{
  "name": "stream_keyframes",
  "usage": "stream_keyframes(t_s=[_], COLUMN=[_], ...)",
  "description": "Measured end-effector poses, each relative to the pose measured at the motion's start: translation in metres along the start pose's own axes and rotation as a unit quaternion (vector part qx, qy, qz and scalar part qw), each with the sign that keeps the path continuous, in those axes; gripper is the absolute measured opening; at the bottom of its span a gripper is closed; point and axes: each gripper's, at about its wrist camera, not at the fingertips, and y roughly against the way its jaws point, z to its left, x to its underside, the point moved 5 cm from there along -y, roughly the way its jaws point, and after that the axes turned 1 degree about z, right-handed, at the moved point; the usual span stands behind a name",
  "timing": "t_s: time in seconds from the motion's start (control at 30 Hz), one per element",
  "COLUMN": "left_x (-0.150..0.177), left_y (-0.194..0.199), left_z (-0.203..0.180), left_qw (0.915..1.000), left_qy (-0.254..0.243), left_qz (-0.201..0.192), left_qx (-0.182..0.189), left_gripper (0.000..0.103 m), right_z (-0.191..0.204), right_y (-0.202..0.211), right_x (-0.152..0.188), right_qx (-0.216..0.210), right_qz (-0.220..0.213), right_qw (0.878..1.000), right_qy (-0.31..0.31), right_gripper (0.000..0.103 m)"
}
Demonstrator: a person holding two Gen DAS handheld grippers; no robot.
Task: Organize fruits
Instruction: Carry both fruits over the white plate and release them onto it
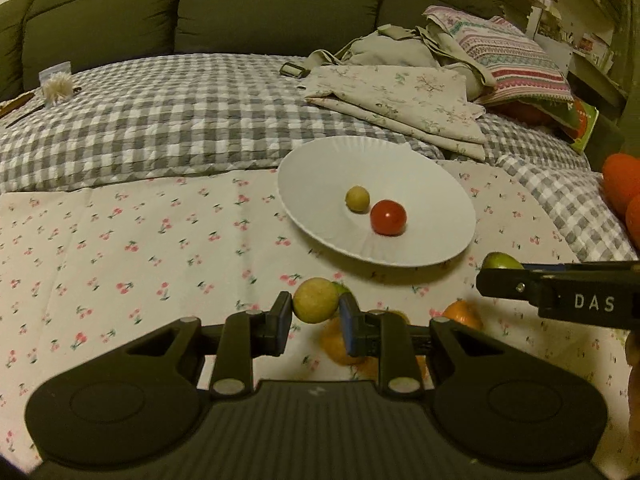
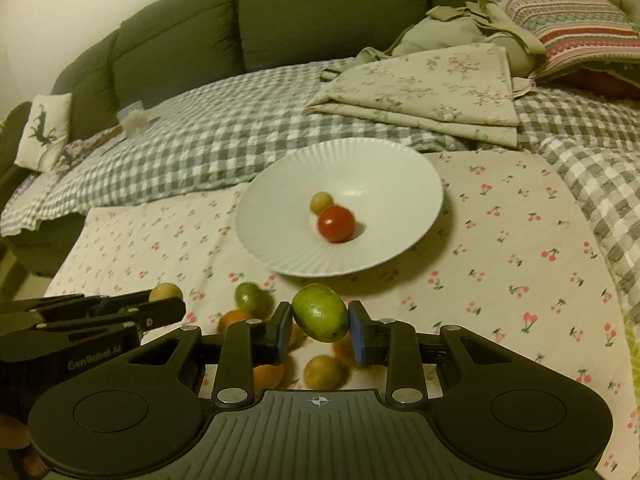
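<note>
My left gripper [image 1: 316, 312] is shut on a small yellow-green fruit [image 1: 315, 300], held above the cherry-print cloth. My right gripper [image 2: 320, 326] is shut on a green oval fruit [image 2: 320, 312]. A white plate [image 1: 320, 160] lies ahead of both with a small yellow fruit [image 1: 357, 199] and a red tomato [image 1: 388, 217] in it; the plate also shows in the right wrist view [image 2: 400, 160]. On the cloth below the grippers lie a green fruit [image 2: 252, 299], orange fruits [image 2: 234, 318] and a yellow fruit [image 2: 322, 372]. The right gripper shows in the left wrist view [image 1: 500, 276].
The cherry-print cloth [image 1: 120, 248] covers a checked blanket [image 1: 160, 120] in front of a dark green sofa back [image 1: 240, 8]. Folded floral cloth [image 1: 400, 100], a beige bag and a striped pillow [image 1: 508, 52] lie beyond the plate. Orange objects [image 1: 622, 184] sit at the right edge.
</note>
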Motion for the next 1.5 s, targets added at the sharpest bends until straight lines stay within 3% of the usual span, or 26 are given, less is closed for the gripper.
stream_keyframes(t_s=[0.63,1.4,1.5], left_x=[-0.036,-0.043,-0.044], left_y=[-0.043,-0.085,-0.084], left_z=[-0.021,-0.033,-0.032], left_qw=[0.9996,0.9975,0.9976], left_qy=[-0.024,-0.068,-0.067], left_qz=[-0.011,-0.006,-0.005], left_qx=[0.006,0.013,0.017], left_gripper=[0.024,0.024,0.029], right_z=[-0.025,-0.022,-0.023], right_y=[-0.029,-0.073,-0.073], right_x=[-0.035,-0.041,-0.041], right_qx=[0.022,0.028,0.029], right_qz=[-0.018,-0.013,-0.012], right_qw=[1.0,0.997,0.997], right_qy=[0.013,0.076,0.072], right_gripper=[0.03,0.031,0.031])
